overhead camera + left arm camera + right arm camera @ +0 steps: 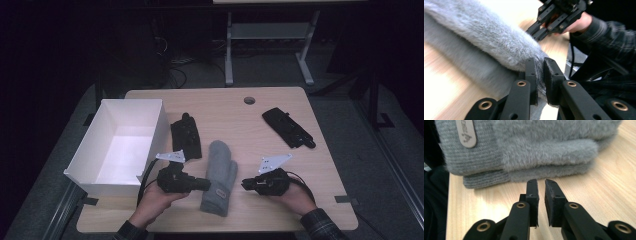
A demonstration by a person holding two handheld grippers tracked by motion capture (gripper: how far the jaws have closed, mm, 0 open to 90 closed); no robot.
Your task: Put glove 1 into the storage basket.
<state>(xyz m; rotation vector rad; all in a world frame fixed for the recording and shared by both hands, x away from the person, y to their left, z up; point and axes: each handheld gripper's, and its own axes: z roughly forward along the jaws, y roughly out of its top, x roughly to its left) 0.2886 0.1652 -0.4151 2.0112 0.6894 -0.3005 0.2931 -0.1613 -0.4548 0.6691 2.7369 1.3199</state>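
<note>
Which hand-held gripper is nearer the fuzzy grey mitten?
Left. The left hand-held gripper pinches the fuzzy grey mitten at its edge; the right hand-held gripper sits just short of it, nothing between its jaws.

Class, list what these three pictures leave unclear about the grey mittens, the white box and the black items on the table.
1. Grey mittens: high view, too small to count the layers; the right gripper view suggests two stacked.
2. Tag wording: right gripper view, cut off by the top edge and blurred.
3. Left gripper grip: left gripper view, its jaws hide how much fabric is pinched.
4. White box: near wall hides its front floor.
5. Black items: too dark to identify.
</note>
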